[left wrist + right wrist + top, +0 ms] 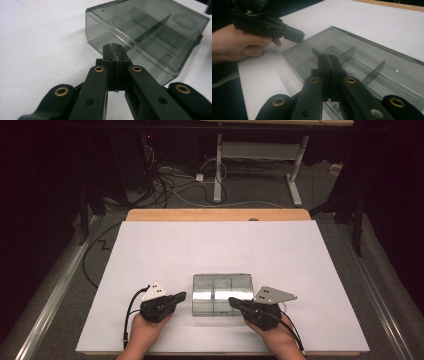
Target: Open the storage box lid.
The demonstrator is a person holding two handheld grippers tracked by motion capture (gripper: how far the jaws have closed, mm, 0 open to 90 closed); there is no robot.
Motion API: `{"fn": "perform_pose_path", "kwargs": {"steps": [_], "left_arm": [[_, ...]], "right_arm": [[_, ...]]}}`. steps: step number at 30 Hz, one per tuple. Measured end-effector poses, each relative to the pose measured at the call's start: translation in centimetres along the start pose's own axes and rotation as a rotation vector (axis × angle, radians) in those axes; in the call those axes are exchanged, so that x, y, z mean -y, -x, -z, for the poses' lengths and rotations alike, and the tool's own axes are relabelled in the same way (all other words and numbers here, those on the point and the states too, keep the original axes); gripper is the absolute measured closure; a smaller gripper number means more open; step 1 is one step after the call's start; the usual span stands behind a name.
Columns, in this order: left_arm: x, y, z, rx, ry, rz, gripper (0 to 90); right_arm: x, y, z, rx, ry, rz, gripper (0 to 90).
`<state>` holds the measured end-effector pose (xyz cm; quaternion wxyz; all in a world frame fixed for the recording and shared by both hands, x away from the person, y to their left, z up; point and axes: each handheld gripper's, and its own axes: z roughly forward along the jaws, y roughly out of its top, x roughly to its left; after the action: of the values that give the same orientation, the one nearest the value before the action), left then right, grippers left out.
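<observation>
A clear grey plastic box (221,293) with inner dividers lies on the white table top (220,250), near its front edge. My left gripper (182,296) sits just left of the box, jaws pressed together with nothing between them, tips (114,47) close to the box wall (130,37). My right gripper (233,302) comes in from the right with its closed tips over the box's front right part; its own view has the tips (327,58) above the box lid (367,62). The left gripper (294,35) and the hand (239,42) holding it appear beyond the box.
The white sheet covers a wooden table whose far edge (218,214) is bare. Beyond it stand a desk frame (260,165) and loose cables (170,185) on the floor. Wide free surface lies behind and beside the box.
</observation>
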<state>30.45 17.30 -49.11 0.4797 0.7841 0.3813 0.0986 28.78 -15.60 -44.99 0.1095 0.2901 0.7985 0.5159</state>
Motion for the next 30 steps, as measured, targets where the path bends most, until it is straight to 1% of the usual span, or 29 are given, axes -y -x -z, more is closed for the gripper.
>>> {"fn": "perform_pose_path", "kwargs": {"steps": [2,5,8,11,13,15,19,21,22,27,30], "left_arm": [[0.0,0.0,-0.2,0.000,-0.004,-0.002,87.6],[0.0,0.2,-0.5,-0.020,-0.031,-0.021,87.6],[0.0,0.3,-0.7,-0.040,-0.040,-0.013,87.6],[0.0,0.4,-0.7,-0.050,-0.041,-0.013,87.7],[0.0,0.4,-0.7,-0.047,-0.046,-0.021,87.7],[0.0,0.4,-0.7,-0.044,-0.047,-0.022,87.6],[0.0,0.3,-0.8,-0.033,-0.052,-0.018,87.7],[0.0,0.3,-0.8,-0.032,-0.053,-0.020,87.7],[0.0,0.3,-0.8,-0.030,-0.053,-0.021,87.7],[0.0,0.3,-0.8,-0.026,-0.053,-0.025,87.7],[0.0,0.3,-0.8,-0.018,-0.054,-0.026,87.7]], "right_arm": [[0.0,-0.4,-0.2,-0.012,0.001,0.010,90.0],[0.2,-0.9,-0.5,-0.026,-0.010,0.027,90.0],[0.3,-1.2,-0.7,-0.037,-0.018,0.040,90.0],[0.3,-1.3,-0.6,-0.043,-0.015,0.035,90.0],[0.4,-1.5,-0.7,-0.051,-0.021,0.044,90.0],[0.6,-1.6,-0.8,-0.056,-0.029,0.040,90.0],[0.9,-1.9,-1.1,-0.069,-0.045,0.039,90.0],[1.3,-2.3,-1.4,-0.079,-0.064,0.043,90.0],[1.3,-2.3,-1.4,-0.079,-0.064,0.043,90.0],[1.9,-2.6,-1.8,-0.097,-0.098,0.048,90.0],[2.1,-2.7,-2.0,-0.100,-0.110,0.039,90.0]]}}
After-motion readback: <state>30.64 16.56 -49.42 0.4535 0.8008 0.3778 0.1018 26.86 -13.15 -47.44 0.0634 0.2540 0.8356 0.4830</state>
